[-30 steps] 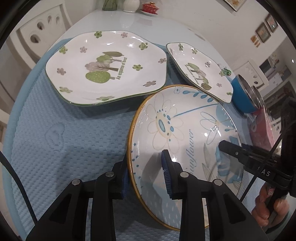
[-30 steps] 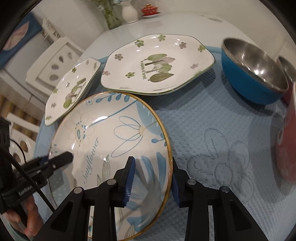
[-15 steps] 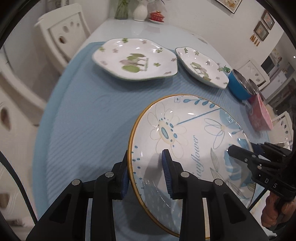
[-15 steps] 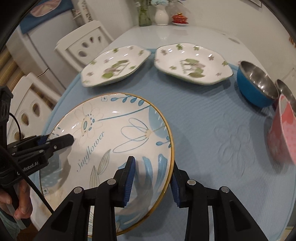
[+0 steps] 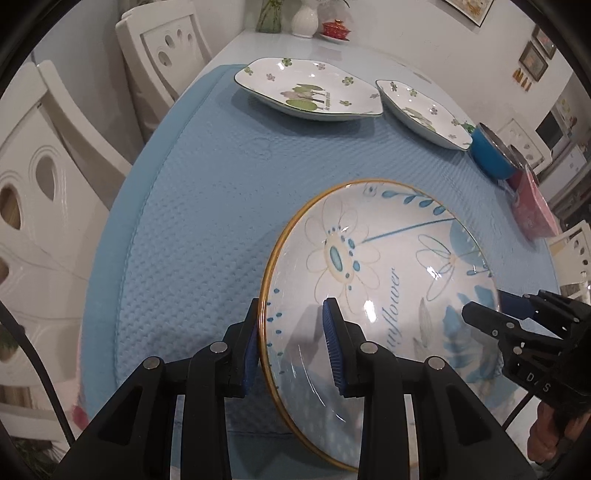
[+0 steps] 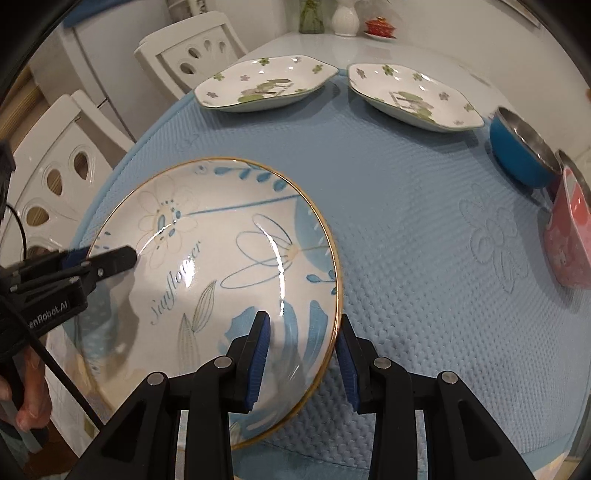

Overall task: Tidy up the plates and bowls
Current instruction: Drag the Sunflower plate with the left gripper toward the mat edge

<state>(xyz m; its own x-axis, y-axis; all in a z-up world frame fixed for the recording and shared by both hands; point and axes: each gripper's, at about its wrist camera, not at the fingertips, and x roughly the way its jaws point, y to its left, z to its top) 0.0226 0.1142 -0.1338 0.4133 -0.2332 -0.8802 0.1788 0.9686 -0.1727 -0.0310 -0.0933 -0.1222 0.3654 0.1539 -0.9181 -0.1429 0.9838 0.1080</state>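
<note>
A round white plate (image 5: pixel 388 266) with a gold rim, blue flowers and the word "Sunflower" is held between both grippers over the near part of the blue mat (image 5: pixel 207 206). My left gripper (image 5: pixel 291 310) is shut on its left rim, one pad inside and one outside. My right gripper (image 6: pixel 303 321) is shut on the right rim of the same plate (image 6: pixel 221 251) in the same way. Each view shows the other gripper at the plate's far side: the right gripper (image 5: pixel 480 314), the left gripper (image 6: pixel 110 258).
Two white plates with green flowers (image 6: pixel 266 83) (image 6: pixel 413 96) lie side by side at the mat's far end. A blue steel-lined bowl (image 6: pixel 521 155) and a pink bowl (image 6: pixel 570 243) stand at the right. White chairs (image 5: pixel 162 48) line the left side. A vase (image 6: pixel 345 18) stands far back.
Both grippers have drawn back toward the table's near edge with the sunflower plate between them. The green-flower plates and the bowls now look smaller and farther away.
</note>
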